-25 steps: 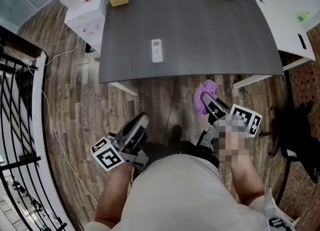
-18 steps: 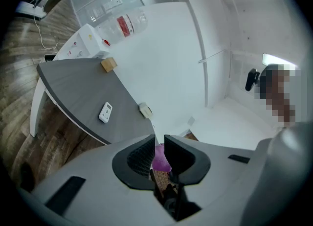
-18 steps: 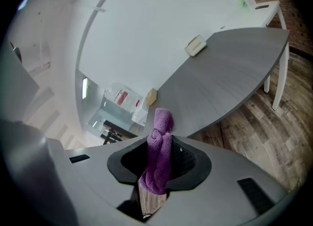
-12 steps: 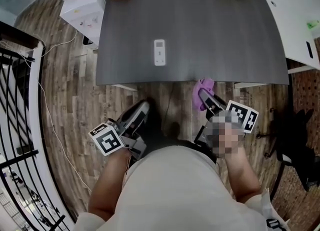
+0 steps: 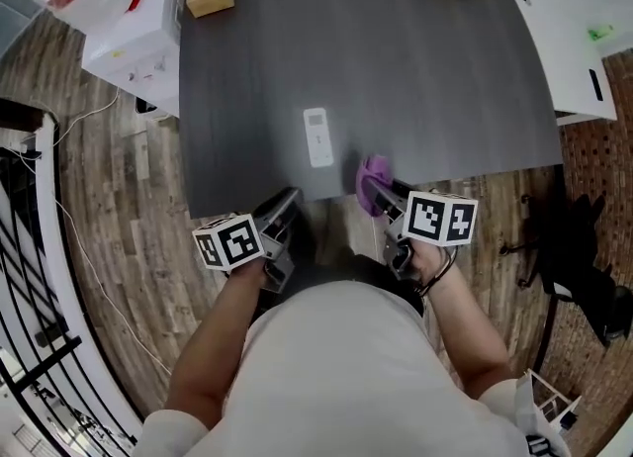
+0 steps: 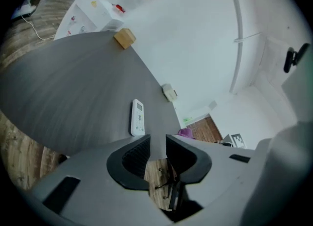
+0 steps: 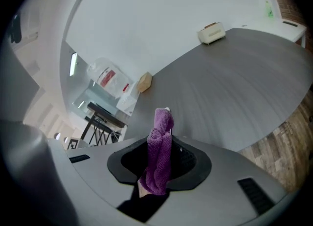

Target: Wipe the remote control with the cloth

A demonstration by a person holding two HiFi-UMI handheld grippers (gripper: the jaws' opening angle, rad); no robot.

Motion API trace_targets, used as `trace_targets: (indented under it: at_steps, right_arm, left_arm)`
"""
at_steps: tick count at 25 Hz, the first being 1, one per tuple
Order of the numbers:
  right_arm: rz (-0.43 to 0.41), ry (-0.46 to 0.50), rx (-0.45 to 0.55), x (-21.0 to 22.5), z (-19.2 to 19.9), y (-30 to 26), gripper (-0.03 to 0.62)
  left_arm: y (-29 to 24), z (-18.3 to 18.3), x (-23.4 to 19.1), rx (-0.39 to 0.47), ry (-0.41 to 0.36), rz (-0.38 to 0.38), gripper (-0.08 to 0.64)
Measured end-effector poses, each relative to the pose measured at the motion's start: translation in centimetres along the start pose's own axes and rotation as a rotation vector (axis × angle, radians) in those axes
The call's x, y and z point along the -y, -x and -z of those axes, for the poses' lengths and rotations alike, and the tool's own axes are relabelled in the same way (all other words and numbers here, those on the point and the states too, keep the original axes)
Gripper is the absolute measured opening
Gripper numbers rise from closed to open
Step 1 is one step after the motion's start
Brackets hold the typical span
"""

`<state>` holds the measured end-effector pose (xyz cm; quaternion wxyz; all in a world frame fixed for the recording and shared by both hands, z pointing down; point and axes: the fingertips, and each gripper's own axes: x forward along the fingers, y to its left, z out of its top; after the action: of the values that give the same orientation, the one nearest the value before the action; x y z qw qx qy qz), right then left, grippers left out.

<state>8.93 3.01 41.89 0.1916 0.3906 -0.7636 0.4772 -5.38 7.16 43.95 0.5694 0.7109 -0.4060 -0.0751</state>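
1. Approach stage, by the look of it: no wiping begun, and no tool yet on the remote control (image 5: 317, 137).
2. Lying flat, buttons up, on the dark table (image 5: 445, 69), close to its front edge and pointing lengthwise away from the person; same remote control (image 6: 137, 117) straight ahead in the left gripper view.
3. Clamped on the purple cloth (image 5: 370, 176): right gripper (image 5: 382, 190), with a bunched end poking out past the tips and the rest trailing behind the pads. Held at the table's front edge, just to the right of the remote control and apart from it.
4. Parted only narrowly, and just been opening: left gripper (image 5: 287, 198), with nothing between the jaws. Hovering at the front edge, near the remote control's near-left corner, not touching.
5. Next, as a judgement: lower the cloth's free end onto the upper face, then stroke along the length with light pressure.
6. Probably worth spreading the left gripper wider first and bracing the casing by its sides or near end. Otherwise likely to skid on the smooth top under the stroke.
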Motion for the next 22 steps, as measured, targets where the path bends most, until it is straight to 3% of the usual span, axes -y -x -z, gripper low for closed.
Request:
trace_targets:
  at_steps: [7, 13, 15, 17, 20, 22]
  right_arm:
    - [0.087, 0.140, -0.101, 0.3, 0.0, -5.2, 0.100]
    - [0.146, 0.475, -0.160, 0.1, -2.8, -9.6, 0.100]
    - [0.142, 0.576, -0.169, -0.1, -3.5, -11.4, 0.100]
    - [0.128, 0.655, -0.204, 0.0, -3.4, -13.0, 0.100]
    - [0.103, 0.698, -0.256, 0.1, -3.4, -13.8, 0.100]
    - [0.083, 0.698, -0.275, -0.1, -3.5, -13.9, 0.100]
  left_arm:
    - [-3.9, -1.1, -2.9, -0.108, 0.000, -0.062, 0.117]
    - [-6.2, -1.3, -4.7, -0.145, 0.021, -0.124, 0.118]
    - [-6.7, -1.0, -4.8, -0.163, -0.023, -0.149, 0.118]
    - [-6.9, -0.6, -5.0, -0.209, -0.213, -0.219, 0.125]
    - [-7.7, -0.6, -5.2, -0.294, -0.670, -0.360, 0.163]
    - [-8.6, -0.7, -5.1, -0.317, -0.881, -0.405, 0.177]
